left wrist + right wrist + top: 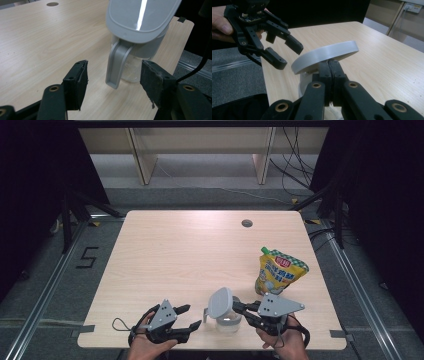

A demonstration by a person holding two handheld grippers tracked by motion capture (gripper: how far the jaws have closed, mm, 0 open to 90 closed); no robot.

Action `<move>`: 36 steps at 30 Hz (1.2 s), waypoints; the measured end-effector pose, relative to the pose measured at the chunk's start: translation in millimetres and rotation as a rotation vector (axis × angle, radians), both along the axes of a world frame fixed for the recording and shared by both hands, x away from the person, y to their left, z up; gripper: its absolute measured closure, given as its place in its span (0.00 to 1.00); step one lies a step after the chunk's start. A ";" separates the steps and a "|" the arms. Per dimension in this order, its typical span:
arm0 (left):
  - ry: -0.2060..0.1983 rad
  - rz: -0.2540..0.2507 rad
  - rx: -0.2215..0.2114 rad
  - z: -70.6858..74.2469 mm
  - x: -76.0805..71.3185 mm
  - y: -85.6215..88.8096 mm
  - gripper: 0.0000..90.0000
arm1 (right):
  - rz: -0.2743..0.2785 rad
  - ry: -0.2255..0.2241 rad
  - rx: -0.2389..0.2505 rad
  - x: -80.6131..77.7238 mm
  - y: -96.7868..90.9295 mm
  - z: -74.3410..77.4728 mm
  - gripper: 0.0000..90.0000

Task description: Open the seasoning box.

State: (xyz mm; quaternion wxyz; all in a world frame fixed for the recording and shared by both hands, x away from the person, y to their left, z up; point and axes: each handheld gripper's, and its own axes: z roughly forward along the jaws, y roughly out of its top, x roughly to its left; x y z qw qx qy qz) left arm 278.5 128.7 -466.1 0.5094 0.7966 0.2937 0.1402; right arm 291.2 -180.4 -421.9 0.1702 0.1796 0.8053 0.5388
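Note:
A clear jug (pixel 228 324) with a grey handle (pixel 205 313) stands near the table's front edge. Its grey lid (pixel 220 302) is tilted up. My right gripper (pixel 236 306) reaches in from the right and is shut on the lid's rim. In the right gripper view the closed jaws (pixel 331 63) pinch the underside edge of the lid (pixel 327 53). My left gripper (pixel 193 316) hovers open just left of the jug. In the left gripper view its spread jaws (pixel 115 67) frame the handle (pixel 118 62) without touching it, under the lid (pixel 140 17).
A yellow spouted pouch (pixel 280 272) with a green cap lies at the right of the table (pixel 175 255). A round cable hole (pixel 246 223) sits near the far edge. The jug is close to the front edge. Dark floor and rails surround the table.

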 end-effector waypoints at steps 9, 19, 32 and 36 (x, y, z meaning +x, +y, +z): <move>0.027 0.023 0.061 -11.7 -3.8 14.7 0.37 | 0.005 -0.021 0.004 0.6 4.9 4.4 1.00; 0.066 0.051 0.062 -18.8 -9.5 19.9 0.33 | 0.016 -0.032 0.011 0.9 13.9 8.3 1.00; 0.072 0.085 0.086 -27.0 -8.0 29.5 0.21 | 0.063 -0.030 -0.018 -3.6 40.8 8.9 1.00; 0.066 0.102 0.075 -27.8 -6.2 33.0 0.20 | 0.056 -0.051 -0.023 -0.7 32.3 10.3 0.94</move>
